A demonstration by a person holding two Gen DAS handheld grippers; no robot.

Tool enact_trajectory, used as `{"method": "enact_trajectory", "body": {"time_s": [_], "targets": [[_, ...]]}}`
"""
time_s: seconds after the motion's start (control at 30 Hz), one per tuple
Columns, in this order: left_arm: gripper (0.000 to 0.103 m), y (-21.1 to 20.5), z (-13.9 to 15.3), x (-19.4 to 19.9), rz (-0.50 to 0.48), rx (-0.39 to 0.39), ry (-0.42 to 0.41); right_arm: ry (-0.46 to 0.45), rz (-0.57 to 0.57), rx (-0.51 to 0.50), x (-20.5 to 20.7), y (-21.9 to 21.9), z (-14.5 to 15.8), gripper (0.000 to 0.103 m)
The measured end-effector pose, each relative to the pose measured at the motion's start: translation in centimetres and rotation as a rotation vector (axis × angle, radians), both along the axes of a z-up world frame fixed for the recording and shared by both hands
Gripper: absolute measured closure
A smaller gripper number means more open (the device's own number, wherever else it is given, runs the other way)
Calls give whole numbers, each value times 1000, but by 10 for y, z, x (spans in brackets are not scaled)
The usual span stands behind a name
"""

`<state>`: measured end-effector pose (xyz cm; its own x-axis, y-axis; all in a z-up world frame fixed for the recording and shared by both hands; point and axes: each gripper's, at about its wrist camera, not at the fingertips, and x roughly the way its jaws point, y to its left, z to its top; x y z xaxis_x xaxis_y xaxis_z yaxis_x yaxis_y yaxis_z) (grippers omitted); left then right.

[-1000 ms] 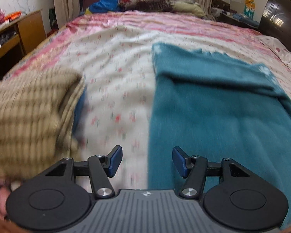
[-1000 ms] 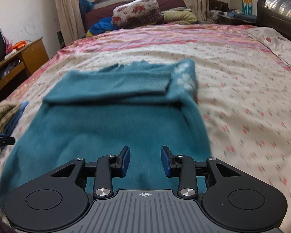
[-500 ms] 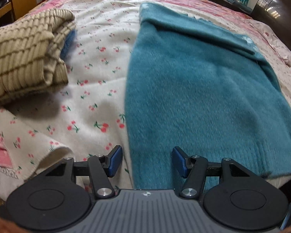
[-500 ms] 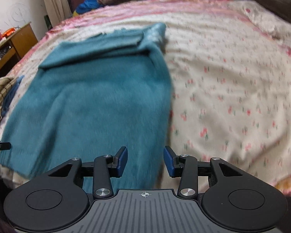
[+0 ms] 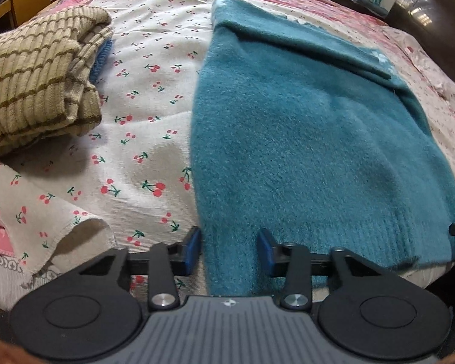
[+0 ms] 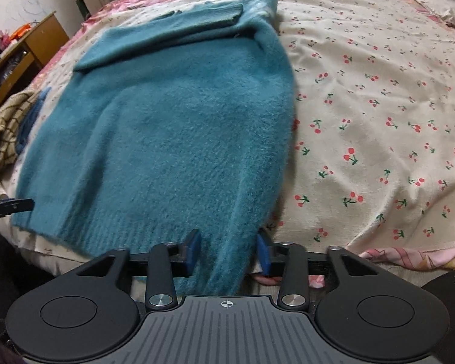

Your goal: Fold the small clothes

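Note:
A fuzzy teal sweater point(image 5: 303, 139) lies flat on the bed with its sleeves folded across the far end; it also shows in the right wrist view point(image 6: 173, 127). My left gripper point(image 5: 230, 250) is open, its jaws straddling the sweater's near left hem corner at the bed's edge. My right gripper point(image 6: 230, 250) is open, its jaws straddling the near right hem corner, which hangs over the edge. The tip of each gripper shows at the side of the other's view.
A folded tan striped sweater point(image 5: 36, 88) with a blue garment under it lies on the left. The cherry-print sheet point(image 6: 379, 127) covers the bed. A wooden desk point(image 6: 24, 51) stands at far left, a dark headboard point(image 5: 433, 24) at far right.
Both grippers have dropped down and pulled back to the near edge of the bed. The sweater's hem corners now sit between their open jaws. The sweater has not moved.

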<state>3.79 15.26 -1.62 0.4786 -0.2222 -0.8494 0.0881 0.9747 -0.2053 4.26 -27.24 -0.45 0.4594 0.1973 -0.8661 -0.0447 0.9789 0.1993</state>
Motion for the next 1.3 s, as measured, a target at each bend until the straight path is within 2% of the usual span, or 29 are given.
{"method": "enact_trajectory", "body": {"time_s": [0.07,0.23,0.43,0.47,0.5,0.53,0.63,0.8,1.03,1.2,1.3], "targets": [[72,4,1,2,16,-24,5,16,-17,64,3,-5,-2,78],[75,12,-3,6,43,-84,29,44,-47,159,9,-15,-9,76],[70,5,-6,11,23,-61,25,53,-49,162,13,-13,-13,75],[71,6,-5,10,20,-60,20,52,-52,165,12,-13,-13,78],[78,6,-3,9,19,-61,13,50,-55,172,12,-14,-13,80],[85,8,-1,8,21,-68,7,45,-64,188,11,-17,-12,85],[87,20,6,8,51,-142,0,28,-106,274,7,-28,-10,89],[88,29,30,12,68,-294,-54,-90,-152,515,2,-41,8,90],[88,33,64,47,81,-512,-159,-238,-186,726,31,-45,34,91],[88,38,86,96,123,-574,-270,-361,-243,830,73,-56,53,91],[88,40,96,133,162,-590,-325,-425,-291,834,106,-66,64,91]]}}
